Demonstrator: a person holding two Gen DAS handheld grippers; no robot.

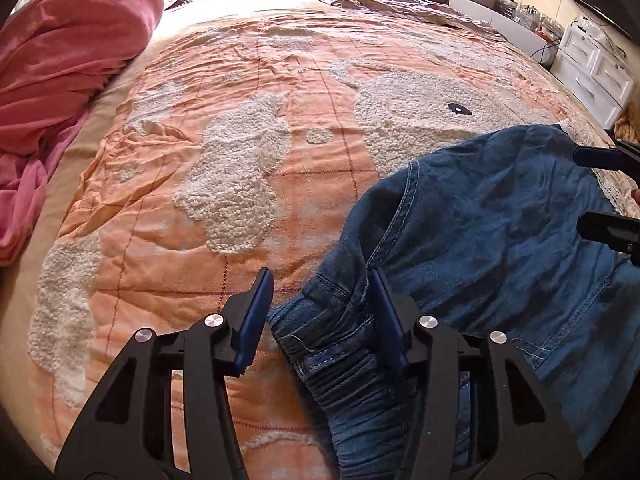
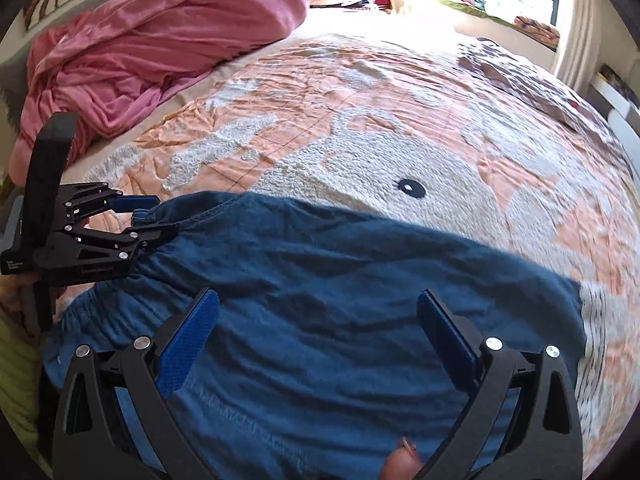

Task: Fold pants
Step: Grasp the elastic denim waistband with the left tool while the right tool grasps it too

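On the left, the left hand-held gripper (image 1: 320, 304) stands open at the gathered elastic waistband corner of the blue denim pants (image 1: 500, 240), one pad lying against the cloth, gripping nothing. To do this step well, I judge it should close squarely on the waistband edge, taking every layer, before any lift. The pants lie spread at the near right of the bed, on the orange quilted bedspread with fluffy white patches (image 1: 240, 120). The right hand-held gripper (image 2: 318, 336) hovers wide open above the middle of the denim, holding nothing. A crumpled pink blanket (image 1: 60, 60) lies far left, well apart, and nothing blocks the fold.
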